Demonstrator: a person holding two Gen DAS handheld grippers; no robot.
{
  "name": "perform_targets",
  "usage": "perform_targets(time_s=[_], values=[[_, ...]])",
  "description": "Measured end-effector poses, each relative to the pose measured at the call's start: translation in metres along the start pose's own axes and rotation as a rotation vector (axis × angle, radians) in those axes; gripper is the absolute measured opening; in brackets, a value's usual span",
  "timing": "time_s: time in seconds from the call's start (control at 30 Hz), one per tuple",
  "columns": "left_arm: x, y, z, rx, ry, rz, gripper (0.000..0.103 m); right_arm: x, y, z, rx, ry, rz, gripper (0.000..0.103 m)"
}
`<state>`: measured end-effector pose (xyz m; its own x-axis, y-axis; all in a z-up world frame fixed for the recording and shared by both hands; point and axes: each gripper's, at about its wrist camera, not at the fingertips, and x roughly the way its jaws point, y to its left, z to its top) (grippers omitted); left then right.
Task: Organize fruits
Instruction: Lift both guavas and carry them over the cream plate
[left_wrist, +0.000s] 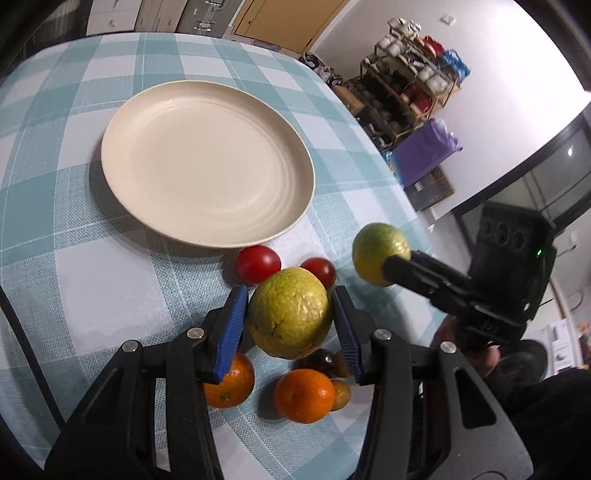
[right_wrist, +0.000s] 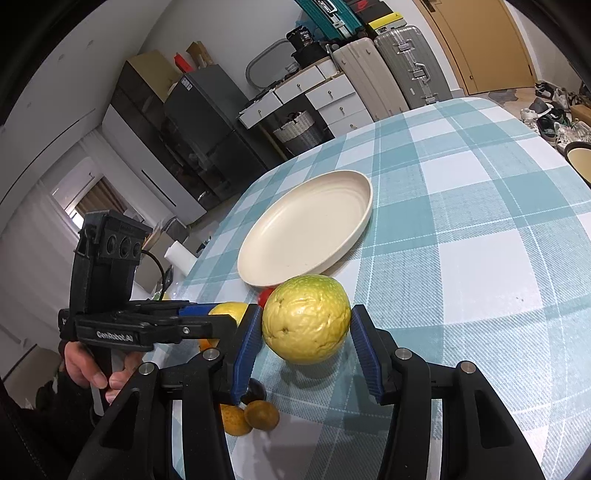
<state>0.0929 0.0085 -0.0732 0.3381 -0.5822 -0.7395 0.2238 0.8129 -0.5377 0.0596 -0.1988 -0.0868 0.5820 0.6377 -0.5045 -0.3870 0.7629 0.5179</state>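
- Two yellow-green citrus fruits hang in the air above a checked tablecloth, each clamped between the blue pads of a hand-held gripper, as a person sorts a small heap of fruit.
- The left gripper is closed on the larger-looking green citrus, its pads pressing both flanks; the fruit is lifted clear of the pile so it can travel without knocking its neighbours.
- The right gripper grips a second green citrus the same way, held off to the right of the pile, apart from the left one, apparently to keep the two tools from colliding.
- A cream plate lies empty on the cloth just beyond the fruit; it seems the likely destination, and nothing has reached it yet.
- Left on the cloth: two red tomatoes just beside the plate's near rim, two oranges nearer the person, plus a dark fruit and a small brownish one between them.
- A bare hand wraps the left tool's handle, seen from the right wrist camera.
- Judging by the empty plate, the job is at an early stage.
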Motion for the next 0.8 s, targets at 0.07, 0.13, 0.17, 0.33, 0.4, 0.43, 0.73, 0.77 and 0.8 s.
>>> perform_targets(time_s=[0.07,0.13,0.17,0.33,0.4,0.43,0.73,0.77,0.8], values=[[-0.004,0.005,0.003,-0.025,-0.013,-0.039,0.044,0.003,0.002,0.002,-0.011,0.005,-0.004,0.05],[-0.009,0.009,0.008,-0.048,-0.023,-0.07,0.044,0.005,0.005,0.006,-0.016,0.005,0.002,0.05],[-0.01,0.011,0.01,-0.055,-0.028,-0.083,0.044,0.006,0.005,0.007,-0.018,0.003,0.004,0.05],[-0.023,0.019,0.026,-0.095,-0.064,-0.151,0.044,0.015,0.009,0.012,-0.031,0.016,0.012,0.05],[-0.029,0.019,0.035,-0.09,-0.076,-0.158,0.044,0.018,0.01,0.015,-0.035,0.02,0.015,0.05],[-0.031,0.019,0.037,-0.087,-0.083,-0.155,0.044,0.019,0.011,0.016,-0.037,0.02,0.016,0.05],[-0.047,0.023,0.082,-0.085,-0.142,-0.121,0.044,0.031,0.012,0.05,-0.046,0.013,0.037,0.05],[-0.048,0.025,0.087,-0.086,-0.146,-0.113,0.044,0.034,0.013,0.056,-0.05,0.015,0.038,0.05],[-0.049,0.026,0.093,-0.085,-0.15,-0.105,0.044,0.036,0.014,0.06,-0.054,0.016,0.039,0.05]])
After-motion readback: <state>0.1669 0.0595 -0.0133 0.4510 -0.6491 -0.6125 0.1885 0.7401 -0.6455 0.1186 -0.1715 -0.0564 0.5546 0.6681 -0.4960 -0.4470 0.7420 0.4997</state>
